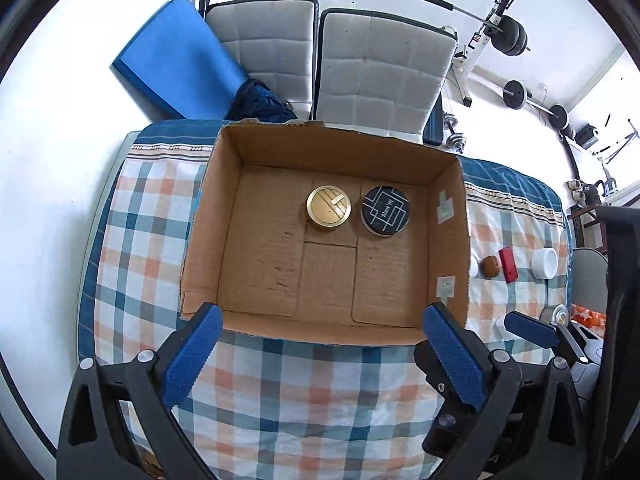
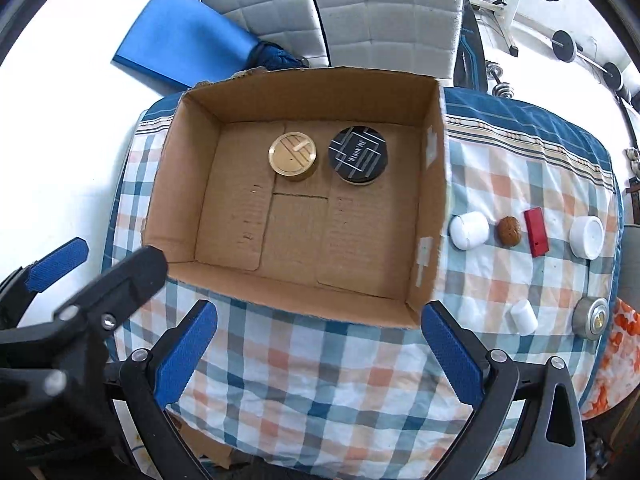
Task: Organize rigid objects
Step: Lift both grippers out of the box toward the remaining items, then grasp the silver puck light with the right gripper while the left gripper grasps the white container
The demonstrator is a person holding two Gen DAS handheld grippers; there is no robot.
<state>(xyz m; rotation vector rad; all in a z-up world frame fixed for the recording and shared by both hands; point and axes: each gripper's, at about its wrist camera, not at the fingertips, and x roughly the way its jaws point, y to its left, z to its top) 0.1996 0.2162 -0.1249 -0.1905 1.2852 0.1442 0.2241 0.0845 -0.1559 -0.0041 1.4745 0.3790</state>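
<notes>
Cardboard box holds gold tin, black tin. Six items left on checked cloth right of box. Left gripper, right gripper spread, empty.

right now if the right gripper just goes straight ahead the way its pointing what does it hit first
Most likely the cardboard box: its near wall lies just ahead, between the open fingers of the right gripper. If it passes above that rim, it goes on over the bare box floor, short of the gold tin and black tin. Height is unclear.
</notes>
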